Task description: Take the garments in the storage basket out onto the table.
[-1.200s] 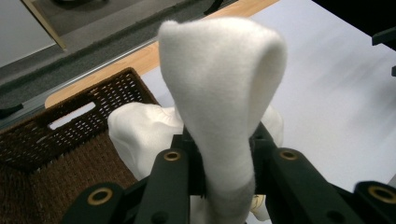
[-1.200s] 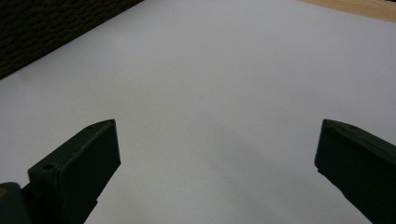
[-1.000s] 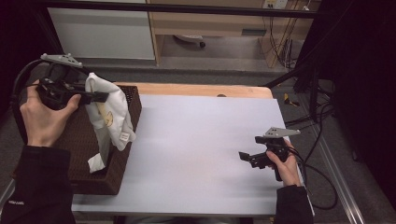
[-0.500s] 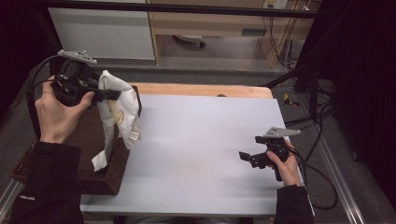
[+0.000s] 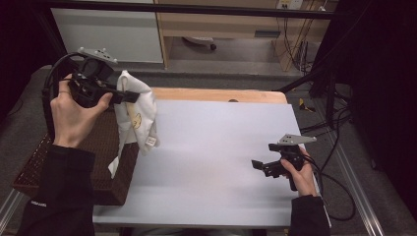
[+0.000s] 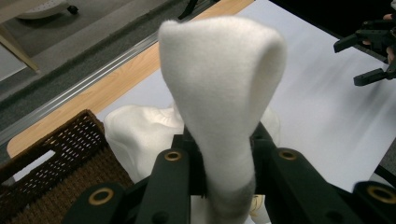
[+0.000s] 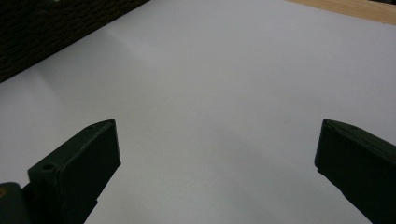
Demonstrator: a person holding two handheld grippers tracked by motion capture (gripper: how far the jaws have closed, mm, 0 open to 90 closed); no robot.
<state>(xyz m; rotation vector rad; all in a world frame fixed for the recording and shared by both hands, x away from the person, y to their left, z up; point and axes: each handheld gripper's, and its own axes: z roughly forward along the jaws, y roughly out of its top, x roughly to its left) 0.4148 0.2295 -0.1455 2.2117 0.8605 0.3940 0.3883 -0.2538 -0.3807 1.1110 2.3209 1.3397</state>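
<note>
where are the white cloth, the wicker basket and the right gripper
white cloth (image 5: 137, 115): high view, on its hanging middle fold.
wicker basket (image 5: 105, 142): high view, on its bare woven wall.
right gripper (image 5: 256, 164): high view, midway between its fingertips.

No lettering, brand or number could be read in any view. The white cloth, hanging at about 10 o'clock over the worktop, carried a small yellowish printed motif and a small white sewn-in tag near its lower edge, at about 4 o'clock from the motif; both were too small and blurred to make out. The dark sleeve at about 8 o'clock bore a tiny pale mark close to the bottom edge of the high view, likewise illegible.
</note>
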